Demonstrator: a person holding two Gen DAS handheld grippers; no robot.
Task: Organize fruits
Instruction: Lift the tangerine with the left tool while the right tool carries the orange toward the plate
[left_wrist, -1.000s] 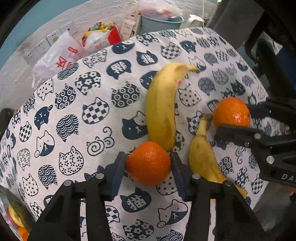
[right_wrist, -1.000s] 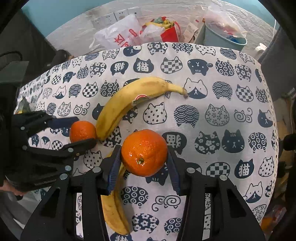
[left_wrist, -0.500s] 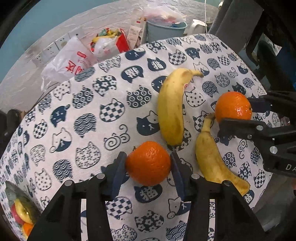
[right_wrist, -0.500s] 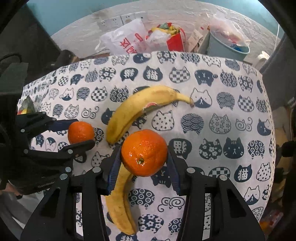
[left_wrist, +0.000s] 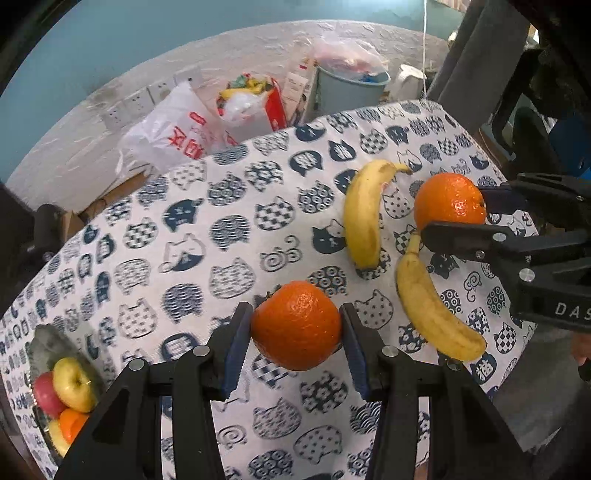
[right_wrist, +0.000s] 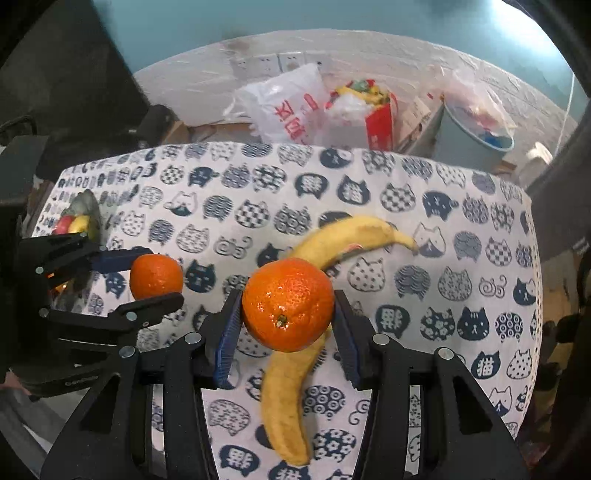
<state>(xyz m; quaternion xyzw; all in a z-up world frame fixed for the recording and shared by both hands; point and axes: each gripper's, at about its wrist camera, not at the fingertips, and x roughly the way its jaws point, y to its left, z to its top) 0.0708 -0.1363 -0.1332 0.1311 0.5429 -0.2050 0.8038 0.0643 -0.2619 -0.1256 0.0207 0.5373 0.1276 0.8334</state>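
Observation:
My left gripper (left_wrist: 295, 325) is shut on an orange (left_wrist: 295, 325) held above the cat-print tablecloth (left_wrist: 207, 236). My right gripper (right_wrist: 287, 304) is shut on a second orange (right_wrist: 287, 304), also lifted off the cloth. Each gripper shows in the other's view: the right gripper (left_wrist: 448, 201) at the right edge, the left gripper (right_wrist: 156, 276) at the left edge. Two bananas lie on the cloth, one long banana (left_wrist: 364, 212) farther back and a second banana (left_wrist: 436, 310) nearer the front. A bowl (left_wrist: 40, 343) with apples and an orange sits at the far left.
Behind the table stand a white plastic bag (left_wrist: 173, 136), a red bag (left_wrist: 255, 107) and a grey bin (left_wrist: 347, 90) against the wall. A dark chair (left_wrist: 524, 110) is at the right. The fruit bowl (right_wrist: 92, 212) also shows at the left in the right wrist view.
Both grippers have risen with their oranges, so the table looks smaller and farther below. The fruit bowl at the left has come into view. The bananas have not moved.

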